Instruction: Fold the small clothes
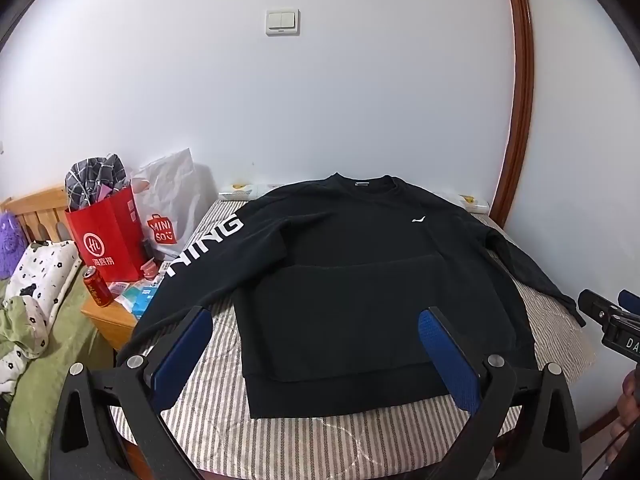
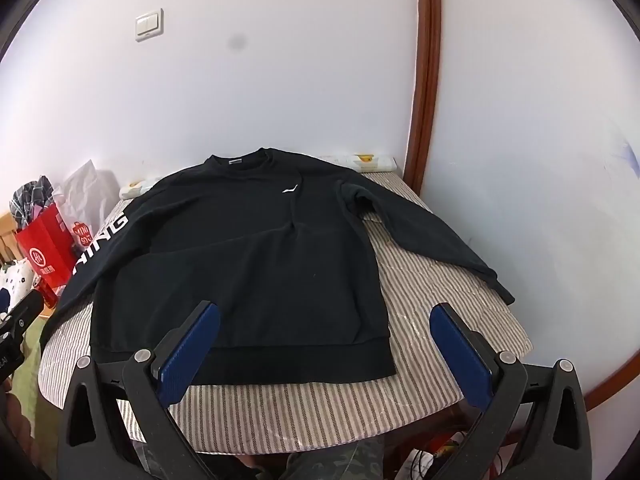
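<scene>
Black sweatshirt [image 1: 360,280] spread flat, front up, on a striped-covered desk [image 1: 320,440], collar toward the far edge by the wall, hem toward the near edge. Small white logo [image 1: 418,219] on the chest. One sleeve running along the desk's left edge, printed with large white letters [image 1: 208,244], cuff end spilling over the near-left corner. Other sleeve [image 2: 420,232] stretched out toward the right edge, cuff close to that edge. A shallow crease line across the middle of the body.

Left gripper [image 1: 316,356] hovering over the near edge, blue-padded fingers [image 1: 184,348] spread wide, nothing between them but the hem area seen beyond; no contact with the cloth visible. Right gripper [image 2: 324,352] likewise above the near edge, toward the hem's right end, fingers [image 2: 460,352] released and wide apart, holding nothing.

Beyond the desk's left edge: a red paper bag [image 1: 108,236] stuffed with plaid cloth, a white shopping bag [image 1: 172,200] just behind it, a red drink can [image 1: 96,286] upright on a low wooden stand [image 1: 108,316]. Further left, a bed with green cover [image 1: 48,380]. On the white wall behind, a light switch [image 1: 282,21]; a brown wooden door frame [image 1: 520,100] past the far-right corner.
</scene>
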`<state>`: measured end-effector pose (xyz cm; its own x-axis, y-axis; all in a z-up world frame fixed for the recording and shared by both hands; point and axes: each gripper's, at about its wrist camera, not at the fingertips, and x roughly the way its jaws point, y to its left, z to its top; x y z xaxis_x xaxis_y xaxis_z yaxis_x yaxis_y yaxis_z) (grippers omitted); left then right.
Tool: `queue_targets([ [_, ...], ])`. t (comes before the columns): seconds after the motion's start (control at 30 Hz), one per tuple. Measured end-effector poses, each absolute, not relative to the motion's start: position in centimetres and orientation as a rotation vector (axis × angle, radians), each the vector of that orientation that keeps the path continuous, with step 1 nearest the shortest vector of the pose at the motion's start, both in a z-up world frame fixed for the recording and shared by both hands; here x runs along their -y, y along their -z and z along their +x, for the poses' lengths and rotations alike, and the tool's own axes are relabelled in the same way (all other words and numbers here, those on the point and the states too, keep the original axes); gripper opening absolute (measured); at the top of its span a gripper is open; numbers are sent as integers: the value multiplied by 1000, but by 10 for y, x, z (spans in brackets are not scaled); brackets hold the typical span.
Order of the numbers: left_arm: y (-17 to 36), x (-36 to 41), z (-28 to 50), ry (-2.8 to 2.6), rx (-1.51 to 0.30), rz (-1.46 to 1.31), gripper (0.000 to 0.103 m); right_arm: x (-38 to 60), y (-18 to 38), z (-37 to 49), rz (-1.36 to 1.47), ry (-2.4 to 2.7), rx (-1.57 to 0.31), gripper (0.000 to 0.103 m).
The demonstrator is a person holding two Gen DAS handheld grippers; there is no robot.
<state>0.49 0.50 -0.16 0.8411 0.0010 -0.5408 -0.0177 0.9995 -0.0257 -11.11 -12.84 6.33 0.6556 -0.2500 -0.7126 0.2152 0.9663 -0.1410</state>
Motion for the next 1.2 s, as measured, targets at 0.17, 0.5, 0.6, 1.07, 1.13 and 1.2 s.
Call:
queue_targets([
  [0.17,2,-9,6,-9,-576,-50,103,126,-65,-111,-45,263,-811,103],
  [0.5,3,-12,2,-10,-571,-52,103,127,-66,-111,-42,264,-808,103],
  [0.6,2,-11,2,-9,-570,-52,103,127,-66,-112,-43,268,-809,103],
  [1.07,1,-10,0,-5,-564,-58,103,127,-66,-112,-40,267,-809,103],
  [1.13,2,-10,0,-5,-565,-56,103,127,-65,-113,-40,265,-809,103],
  [1.2,2,-9,-2,-3,-559,-54,103,126,-65,-113,-44,262,-807,103],
])
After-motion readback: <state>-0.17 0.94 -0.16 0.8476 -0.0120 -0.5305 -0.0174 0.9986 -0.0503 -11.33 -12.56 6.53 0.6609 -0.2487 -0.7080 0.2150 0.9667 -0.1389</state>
